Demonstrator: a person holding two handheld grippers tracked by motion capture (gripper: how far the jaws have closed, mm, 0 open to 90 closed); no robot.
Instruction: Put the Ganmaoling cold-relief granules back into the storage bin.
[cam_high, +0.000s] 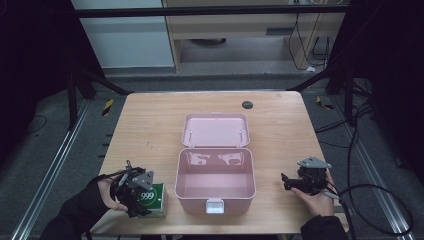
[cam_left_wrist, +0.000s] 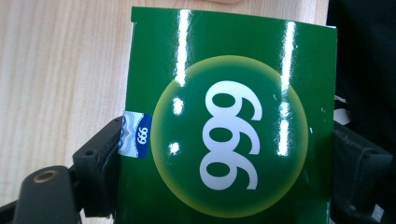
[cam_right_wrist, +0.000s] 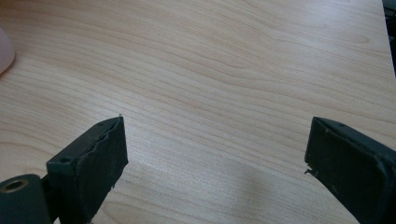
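Left tongs (cam_high: 141, 199) pinch the glossy green cardboard box printed "999" (cam_high: 152, 199) by its two sides, low at the near-left of the wooden desk (cam_high: 150, 125), just beside the open pink plastic case (cam_high: 215, 180). Right tongs (cam_high: 289, 181) rest spread wide, holding nothing. We judge the box is bound for the case: lift it level, clear the rim, then lower.

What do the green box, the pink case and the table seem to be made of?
Green box: likely glossy printed cardboard; bright glare streaks, sharp flat edges. Pink case: probably smooth moulded plastic; rounded corners, light reflections inside. Table: pale wood or wood-look laminate; visible grain, matte.
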